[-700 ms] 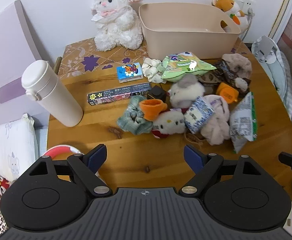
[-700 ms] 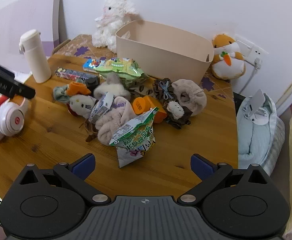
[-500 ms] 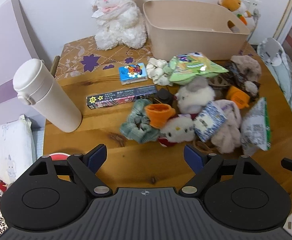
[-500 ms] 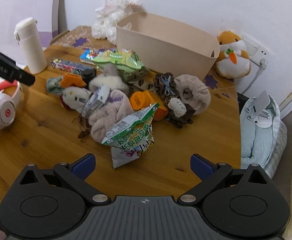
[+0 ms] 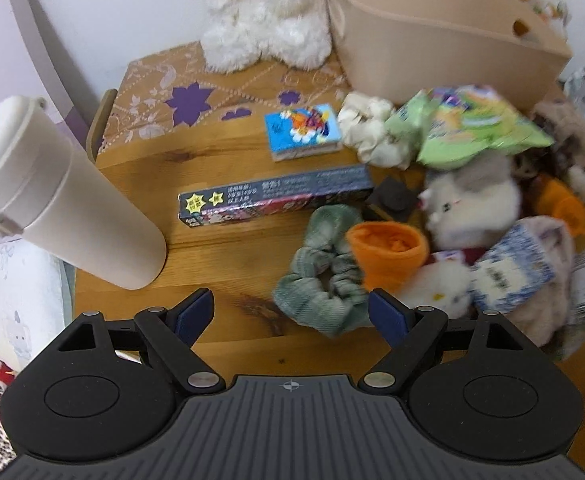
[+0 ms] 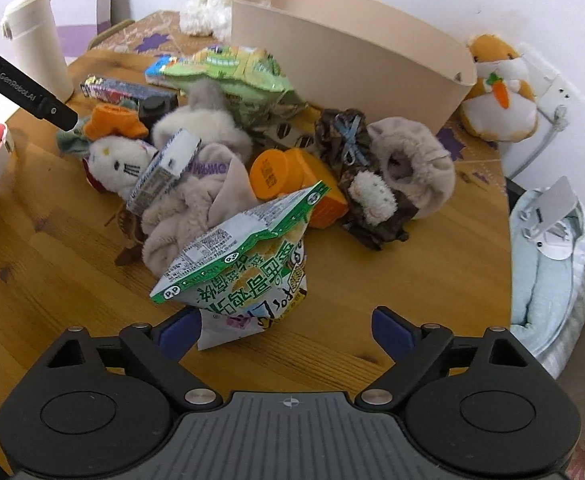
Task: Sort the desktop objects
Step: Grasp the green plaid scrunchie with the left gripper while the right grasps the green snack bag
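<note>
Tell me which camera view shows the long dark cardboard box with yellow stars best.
The left wrist view shows the long dark cardboard box best: it lies full length on the wooden table, with stars and print visible. In the right wrist view the box is far away, small, and partly hidden behind the pile.

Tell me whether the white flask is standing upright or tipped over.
Upright: the tall white flask with its lid stands on its base on the round wooden table.

bin (image 5: 432, 40) behind clutter, bottle (image 5: 64, 208) left
</note>
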`<state>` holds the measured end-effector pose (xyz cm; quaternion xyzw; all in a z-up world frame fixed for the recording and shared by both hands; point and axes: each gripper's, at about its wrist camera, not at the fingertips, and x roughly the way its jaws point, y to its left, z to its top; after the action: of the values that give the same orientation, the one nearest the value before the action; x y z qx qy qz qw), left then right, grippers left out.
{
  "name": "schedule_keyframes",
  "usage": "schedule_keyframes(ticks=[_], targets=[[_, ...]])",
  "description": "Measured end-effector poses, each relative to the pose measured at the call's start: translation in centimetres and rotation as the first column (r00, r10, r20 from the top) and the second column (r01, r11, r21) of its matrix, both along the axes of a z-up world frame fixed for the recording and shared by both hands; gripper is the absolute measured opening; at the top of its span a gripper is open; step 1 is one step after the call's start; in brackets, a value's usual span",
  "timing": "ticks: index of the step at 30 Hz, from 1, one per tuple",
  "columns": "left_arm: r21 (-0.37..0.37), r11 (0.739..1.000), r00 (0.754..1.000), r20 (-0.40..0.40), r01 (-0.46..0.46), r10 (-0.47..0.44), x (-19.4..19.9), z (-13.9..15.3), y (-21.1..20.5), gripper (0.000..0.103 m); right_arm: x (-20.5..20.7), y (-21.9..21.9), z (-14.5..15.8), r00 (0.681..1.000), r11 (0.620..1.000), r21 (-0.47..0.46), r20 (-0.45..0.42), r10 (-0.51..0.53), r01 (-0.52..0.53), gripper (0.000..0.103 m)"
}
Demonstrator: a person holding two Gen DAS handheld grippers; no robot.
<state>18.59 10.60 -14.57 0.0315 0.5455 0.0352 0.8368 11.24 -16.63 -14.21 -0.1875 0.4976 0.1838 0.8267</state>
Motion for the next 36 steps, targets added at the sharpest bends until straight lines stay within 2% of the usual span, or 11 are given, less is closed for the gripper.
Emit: schedule_keyframes(ticks=[11,15,19,23,25,26,31,36], targets=[[-0.039,0.998,0.997,-0.069,0.043,-0.046,2.2,-3.7,0.5,0.085,1.1,1.0,-1.9,0.999,0.999,0.001,-0.006,0.039,-0.039,0.088],[-0.083,0.995,0.995,-0.077,0.051,-0.057,2.8,-4.7,0.6,0.069,1.4,1.2,-2.3,0.999,0.999,0.012,-0.007,0.035,-0.035,0.080],[-0.129,0.991,0.996,-0.070,0.044,-0.053,3.3,-5.1,0.8,0.058,1.9,1.1,-2.6,1.000,0.999,0.033,-0.008,0.028,-0.027,0.075],[-0.144,0.988,0.997,-0.046,0.057,-0.064,3.4,-5.0,0.8,0.046,2.2,0.8,-2.8,1.000,0.998,0.065,-0.017,0.022,-0.021,0.063],[-0.149,0.987,0.997,-0.042,0.056,-0.063,3.4,-4.9,0.8,0.027,2.3,0.4,-2.9,1.000,0.997,0.083,-0.020,0.009,-0.008,0.061],[-0.156,0.986,0.997,-0.044,0.053,-0.061,3.5,-4.9,0.9,0.024,2.4,0.3,-3.0,1.000,0.996,0.090,-0.020,0.008,-0.006,0.060],[-0.131,0.990,0.998,-0.031,0.048,-0.053,2.8,-4.6,0.5,0.015,1.8,-0.1,-2.8,1.000,0.996,0.087,-0.011,0.014,-0.013,0.056],[-0.113,0.993,1.000,0.004,0.030,-0.029,1.1,-3.2,1.2,0.013,1.4,-0.7,-2.1,1.000,0.994,0.105,-0.002,-0.016,0.016,0.055]])
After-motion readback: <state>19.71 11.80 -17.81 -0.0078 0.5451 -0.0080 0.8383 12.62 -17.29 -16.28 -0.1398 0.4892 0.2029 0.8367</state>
